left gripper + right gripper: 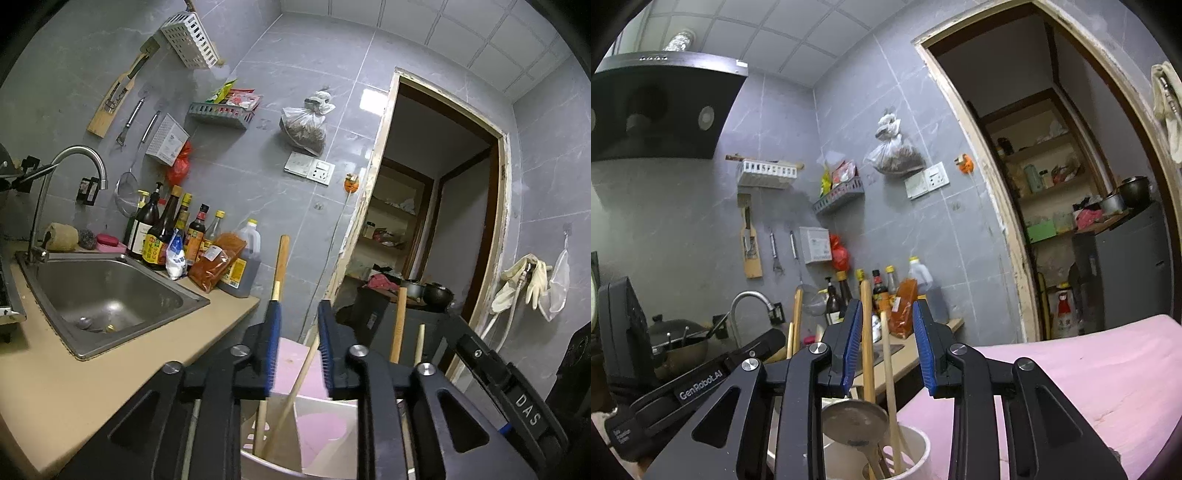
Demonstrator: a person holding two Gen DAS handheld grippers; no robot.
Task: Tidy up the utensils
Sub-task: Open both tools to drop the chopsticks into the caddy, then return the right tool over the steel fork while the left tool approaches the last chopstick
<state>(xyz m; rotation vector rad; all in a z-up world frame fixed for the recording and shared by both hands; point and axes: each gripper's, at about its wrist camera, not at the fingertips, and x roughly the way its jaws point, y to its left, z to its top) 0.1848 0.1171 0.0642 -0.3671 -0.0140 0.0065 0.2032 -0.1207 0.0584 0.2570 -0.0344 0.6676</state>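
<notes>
The white cylindrical utensil holder [916, 454] stands right below your two grippers, at the near edge of the beige desk [110, 373], against a pink foam board [1089, 373]. In it stand a metal ladle with a round bowl and wooden handle [855, 421], a pale wooden stick-like utensil [891, 380] and more wooden handles; how many, you cannot tell.

Your right gripper [888, 347] sits released, blue pads apart. The ladle's wooden handle runs up just beside the left pad; whether it touches is unclear. The pale utensil stands free in the gap.

Your left gripper [297, 350] is likewise released. A thin pale wooden stick [295, 391] slants through the gap without being pinched, and a brown wooden handle with a brass collar [280, 266] rises behind the left pad.

Further out on the desk: a stainless steel sink [107, 291] with a curved tap [74, 173], then a cluster of sauce and oil bottles [184, 236] against the grey tiled wall [332, 177]. An open wooden-framed doorway [443, 206] lies to the right.
</notes>
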